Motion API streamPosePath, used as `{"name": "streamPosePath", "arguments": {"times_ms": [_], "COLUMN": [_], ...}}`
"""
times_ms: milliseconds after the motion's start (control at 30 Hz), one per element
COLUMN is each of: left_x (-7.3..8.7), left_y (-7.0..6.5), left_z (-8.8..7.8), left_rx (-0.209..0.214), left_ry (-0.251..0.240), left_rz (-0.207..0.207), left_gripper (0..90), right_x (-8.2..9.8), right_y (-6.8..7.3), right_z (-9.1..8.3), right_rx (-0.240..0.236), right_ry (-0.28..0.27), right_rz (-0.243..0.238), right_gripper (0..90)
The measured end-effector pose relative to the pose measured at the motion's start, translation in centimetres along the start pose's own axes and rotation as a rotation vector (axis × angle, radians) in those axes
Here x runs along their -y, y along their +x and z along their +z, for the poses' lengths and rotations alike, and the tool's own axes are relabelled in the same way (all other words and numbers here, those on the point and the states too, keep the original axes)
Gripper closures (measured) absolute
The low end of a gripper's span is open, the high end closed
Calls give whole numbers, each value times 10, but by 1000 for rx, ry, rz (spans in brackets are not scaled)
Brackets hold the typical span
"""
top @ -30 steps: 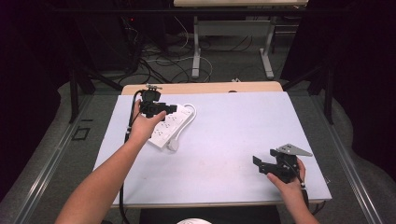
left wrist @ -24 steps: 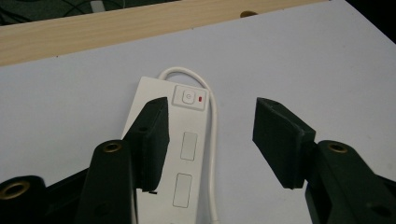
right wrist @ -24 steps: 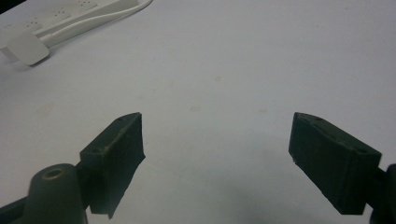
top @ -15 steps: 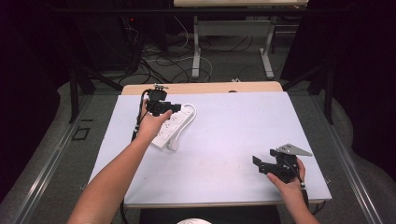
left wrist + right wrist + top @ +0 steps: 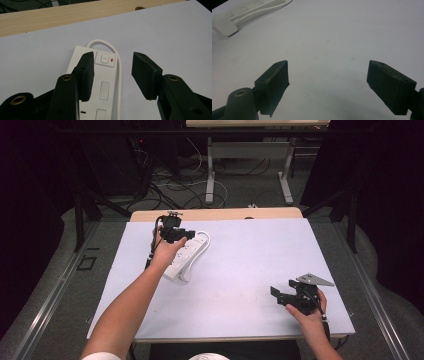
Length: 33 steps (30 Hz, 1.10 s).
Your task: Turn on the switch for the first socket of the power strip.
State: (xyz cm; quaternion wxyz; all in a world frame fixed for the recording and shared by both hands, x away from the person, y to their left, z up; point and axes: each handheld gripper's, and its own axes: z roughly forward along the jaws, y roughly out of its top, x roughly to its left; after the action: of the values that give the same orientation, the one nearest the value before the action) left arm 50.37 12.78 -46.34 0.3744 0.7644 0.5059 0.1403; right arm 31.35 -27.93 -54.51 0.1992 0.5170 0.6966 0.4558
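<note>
Left gripper (image 5: 111, 75) poised over switch end of white power strip (image 5: 187, 254), at 11 o'clock on table (image 5: 250, 270); jaws part-open and just closing, holding nothing, straddling switch (image 5: 105, 59) and cable (image 5: 120, 75). To finish well: lower squarely; centre strip body between pads; avoid pinching cable alone; close until firm. Right gripper (image 5: 327, 85) at 5 o'clock, jaws wide, empty, resting well apart.

Overhead light falls evenly on the white table (image 5: 250, 270), which reads bright against a dark, murky surround along the frame's edges. Shadows beneath the hands are soft. Both gripper views are slightly grainy, their near jaws blurred at the bottom.
</note>
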Motion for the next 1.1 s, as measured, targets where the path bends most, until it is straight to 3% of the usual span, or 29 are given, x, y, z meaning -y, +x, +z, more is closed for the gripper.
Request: {"name": "streamPosePath", "arguments": {"times_ms": [333,667,833,1000,1100], "left_x": [2,4,6,6,6], "left_y": [0,3,3,3,4], "left_z": [14,26,32,35,37], "left_rx": [7,13,17,-4,-7], "left_ry": [25,41,48,53,47], "left_rz": [4,-30,-28,-17,-33], "left_gripper": [578,628,648,674,707], "right_x": [-1,-2,-2,-2,-2], "right_y": [1,2,3,3,3], "right_z": [4,4,3,3,3], "right_rx": [-10,-11,-14,-14,-15], "right_ry": [7,5,4,5,4], "right_rz": [9,1,1,6,5], "right_gripper": [168,168,168,168,168]}}
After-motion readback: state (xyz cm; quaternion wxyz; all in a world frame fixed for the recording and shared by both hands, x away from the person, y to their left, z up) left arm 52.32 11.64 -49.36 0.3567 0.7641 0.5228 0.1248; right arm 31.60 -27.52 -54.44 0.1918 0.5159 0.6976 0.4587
